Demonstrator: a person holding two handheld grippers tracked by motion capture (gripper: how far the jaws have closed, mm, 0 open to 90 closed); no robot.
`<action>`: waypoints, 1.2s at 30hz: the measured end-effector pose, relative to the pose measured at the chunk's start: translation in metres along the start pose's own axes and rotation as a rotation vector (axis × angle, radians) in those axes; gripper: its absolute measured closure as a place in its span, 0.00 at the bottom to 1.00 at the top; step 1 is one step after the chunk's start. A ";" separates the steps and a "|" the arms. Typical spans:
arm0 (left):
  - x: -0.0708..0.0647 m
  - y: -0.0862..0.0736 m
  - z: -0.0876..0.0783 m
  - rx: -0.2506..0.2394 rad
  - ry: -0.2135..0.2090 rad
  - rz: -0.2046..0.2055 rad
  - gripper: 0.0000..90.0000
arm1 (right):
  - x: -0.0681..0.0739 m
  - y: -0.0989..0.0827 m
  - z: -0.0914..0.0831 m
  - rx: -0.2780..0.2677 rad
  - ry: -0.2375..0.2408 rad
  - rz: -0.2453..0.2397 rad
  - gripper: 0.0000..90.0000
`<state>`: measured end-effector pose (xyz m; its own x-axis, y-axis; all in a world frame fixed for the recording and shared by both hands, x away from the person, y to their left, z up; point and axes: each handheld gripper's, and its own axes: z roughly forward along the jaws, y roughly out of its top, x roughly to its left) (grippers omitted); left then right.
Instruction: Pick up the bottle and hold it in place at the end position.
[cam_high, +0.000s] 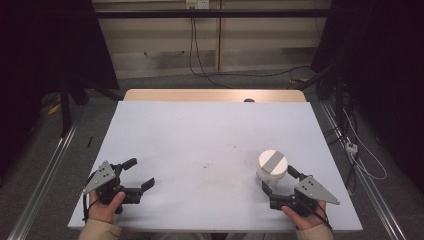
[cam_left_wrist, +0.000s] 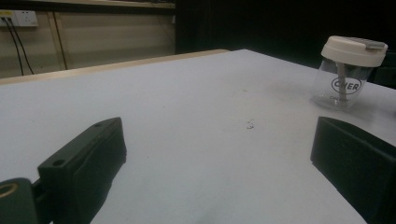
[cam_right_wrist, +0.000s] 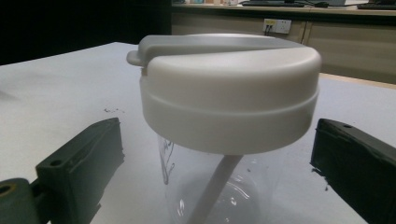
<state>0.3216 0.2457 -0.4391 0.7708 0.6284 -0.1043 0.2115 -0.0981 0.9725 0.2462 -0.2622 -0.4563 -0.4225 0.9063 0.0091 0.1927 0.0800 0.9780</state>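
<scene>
2 grippers are in play, and neither has hold of anything. The work in hand looks like a grasp of the clear jar (cam_high: 271, 172), and it stands at its very start.

In the high view the jar sits in the lower right of the frame on the pale table (cam_high: 200, 135), upright, with its white lid (cam_high: 272, 162) in place and a grey strip across the top. The right gripper (cam_high: 280, 181) lies just below and right of it, jaws spread wide with 1 jaw on either side of the jar's base. In the right gripper view the jar (cam_right_wrist: 210, 186) stands in the middle of the frame between the 2 black jaws, with a plain gap on each side, so the jaws bracket it but do not touch it. The lid (cam_right_wrist: 229, 88) looms large in the upper middle, which suggests the approach is nearly done.

The left gripper (cam_high: 139, 174) rests in the lower left of the high view, well apart from the jar, jaws also wide and holding nothing. In the left gripper view the jar (cam_left_wrist: 348, 74) appears far off in the upper right.

Done, as I judge it: the right gripper is lined up around the jar. Left to do: close on it, then whatever follows with the jar or lid, for which the left gripper may be needed.
</scene>
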 end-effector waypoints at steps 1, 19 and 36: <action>0.000 0.000 0.000 0.003 0.000 0.006 0.03 | -0.001 0.000 0.000 -0.001 -0.004 0.003 0.02; 0.000 0.000 0.004 0.008 -0.023 0.013 0.03 | -0.006 0.000 0.008 0.022 -0.030 0.005 0.02; -0.002 -0.001 0.008 0.024 -0.035 0.009 0.04 | -0.009 0.004 0.026 0.073 0.029 0.004 0.04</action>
<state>0.3244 0.2385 -0.4416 0.7933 0.5999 -0.1036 0.2187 -0.1220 0.9681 0.2737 -0.2596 -0.4580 -0.4465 0.8946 0.0200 0.2577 0.1071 0.9603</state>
